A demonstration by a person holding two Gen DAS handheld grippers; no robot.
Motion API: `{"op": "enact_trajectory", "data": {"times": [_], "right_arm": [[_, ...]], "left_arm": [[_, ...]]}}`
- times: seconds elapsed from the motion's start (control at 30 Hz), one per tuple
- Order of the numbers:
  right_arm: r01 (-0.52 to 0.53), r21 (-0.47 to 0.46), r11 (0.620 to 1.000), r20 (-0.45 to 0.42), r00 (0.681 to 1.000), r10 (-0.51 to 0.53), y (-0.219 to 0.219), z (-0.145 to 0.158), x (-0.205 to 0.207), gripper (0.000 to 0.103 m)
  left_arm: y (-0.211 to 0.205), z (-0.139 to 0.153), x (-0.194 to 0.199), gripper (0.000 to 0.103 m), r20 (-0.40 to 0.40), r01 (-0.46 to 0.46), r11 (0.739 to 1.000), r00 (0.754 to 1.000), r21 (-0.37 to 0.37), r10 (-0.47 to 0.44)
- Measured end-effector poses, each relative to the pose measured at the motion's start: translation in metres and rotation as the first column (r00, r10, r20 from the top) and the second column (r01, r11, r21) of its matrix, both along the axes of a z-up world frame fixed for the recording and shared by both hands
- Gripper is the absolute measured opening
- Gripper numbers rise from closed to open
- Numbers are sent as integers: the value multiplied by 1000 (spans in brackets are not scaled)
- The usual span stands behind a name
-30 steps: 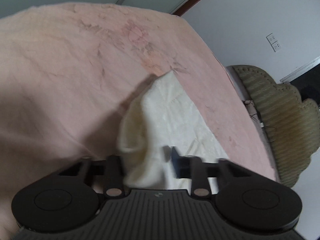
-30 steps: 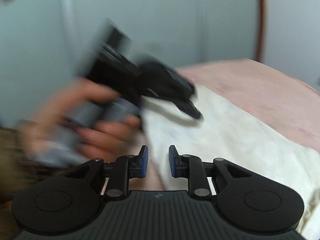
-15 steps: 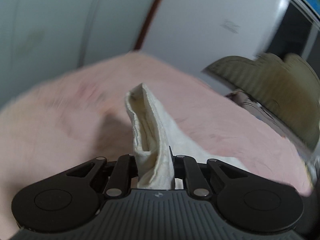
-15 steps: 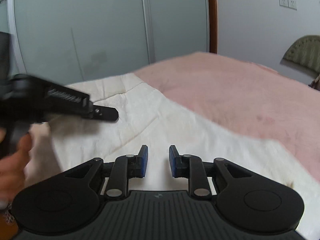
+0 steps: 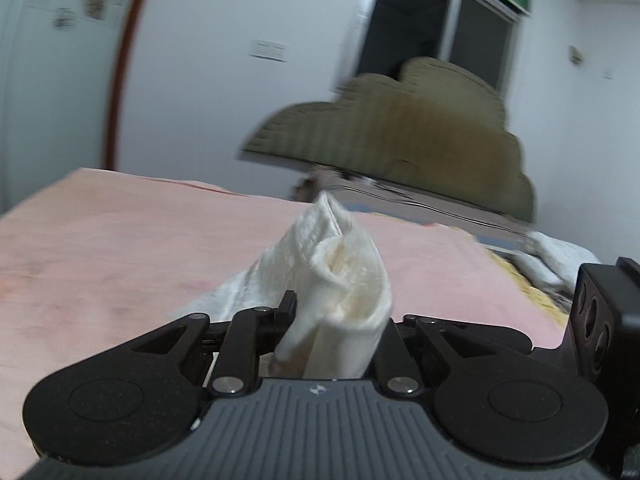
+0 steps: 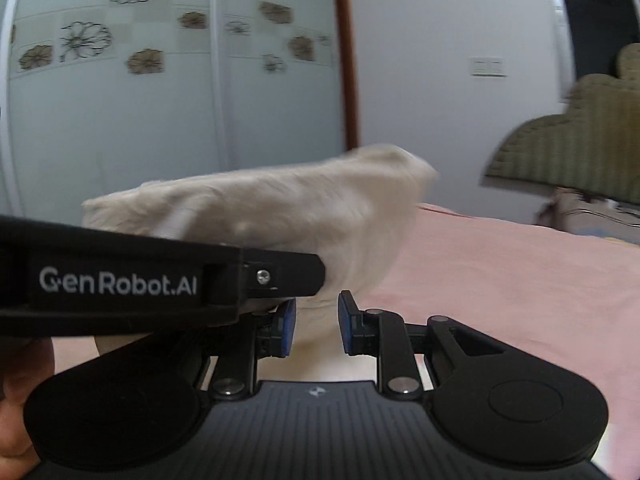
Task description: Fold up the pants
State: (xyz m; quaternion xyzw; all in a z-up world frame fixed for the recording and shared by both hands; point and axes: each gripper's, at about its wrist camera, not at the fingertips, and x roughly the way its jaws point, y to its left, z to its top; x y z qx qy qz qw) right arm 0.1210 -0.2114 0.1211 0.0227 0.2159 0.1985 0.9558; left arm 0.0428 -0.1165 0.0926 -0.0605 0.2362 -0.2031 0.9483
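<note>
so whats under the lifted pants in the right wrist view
The cream pants, carried by the left gripper, hang over the pink bedspread. The left gripper's black body covers their lower edge, so whatever lies below there is hidden.

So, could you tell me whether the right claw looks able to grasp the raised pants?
Probably yes: the right claw is open, the pants hang just ahead, though the left claw crowds its left side.
</note>
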Motion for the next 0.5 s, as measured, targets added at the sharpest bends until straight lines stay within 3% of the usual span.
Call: {"op": "enact_trajectory", "data": {"times": [0.13,0.27,0.4,0.5], "right_arm": [[83,-44,996,-31,996,-84,-42,-8,-6,22],[156,-31,987,-59,986,-158,-82,-17,-21,22],[198,7,980,-136,971,-195,-116,-35,-22,23],[240,8,971,-225,946,-232,-127,-51,-23,23]], "left_arm": [[-60,-21,-5,20,14,75,996,997,37,-76],[-104,-45,-10,20,-8,140,989,990,52,-140],[-135,-76,-4,20,-116,177,983,979,53,-170],[-146,-103,8,21,-221,205,978,957,48,-190]]}}
